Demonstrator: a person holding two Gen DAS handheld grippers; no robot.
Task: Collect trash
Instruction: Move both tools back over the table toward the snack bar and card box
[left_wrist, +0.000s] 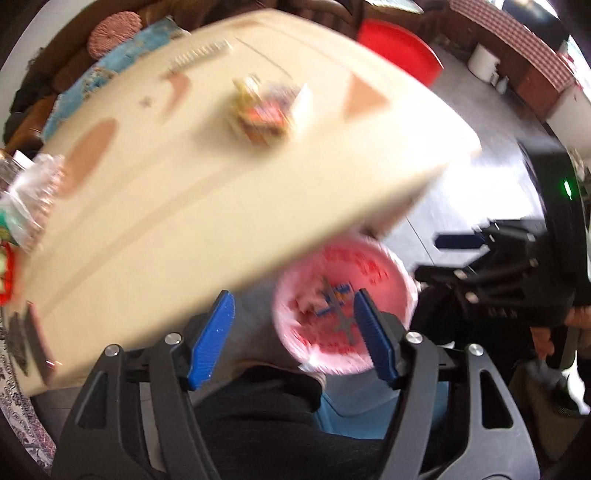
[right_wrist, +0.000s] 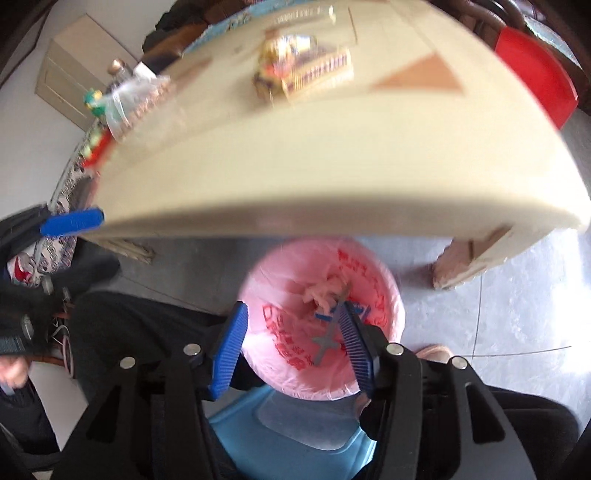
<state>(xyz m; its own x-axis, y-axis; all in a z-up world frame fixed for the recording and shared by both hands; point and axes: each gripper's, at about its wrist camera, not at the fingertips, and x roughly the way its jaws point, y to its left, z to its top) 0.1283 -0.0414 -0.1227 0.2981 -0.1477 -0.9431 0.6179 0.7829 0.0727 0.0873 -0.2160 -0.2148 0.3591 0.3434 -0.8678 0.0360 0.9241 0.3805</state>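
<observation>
I see the cream table (left_wrist: 207, 206) filling the upper part of both wrist views, its rounded edge running across above the bin, everything smeared by motion blur; below that edge, on the grey floor (right_wrist: 517, 295), stands the trash bin lined with a pink plastic bag (right_wrist: 288, 288) printed in red, with pale crumpled trash (right_wrist: 325, 290) and a grey and blue scrap (right_wrist: 328, 332) lying inside it; a light blue stool (right_wrist: 280, 435) sits just beside the bin on my near side; a red chair (left_wrist: 399, 48) shows past the far end of the table; on the tabletop, well apart from the bin, lies a heap of colourful snack wrappers (left_wrist: 266, 110), and at the left end a clear plastic bag (left_wrist: 33, 195) rests by the edge; my left gripper (left_wrist: 291, 339) hangs over the near rim of the bin with its blue fingers spread wide and nothing between them; my right gripper (right_wrist: 291, 350) hovers above the bin mouth, its fingers likewise wide apart and holding nothing; I cannot tell what the wrappers are more exactly.
</observation>
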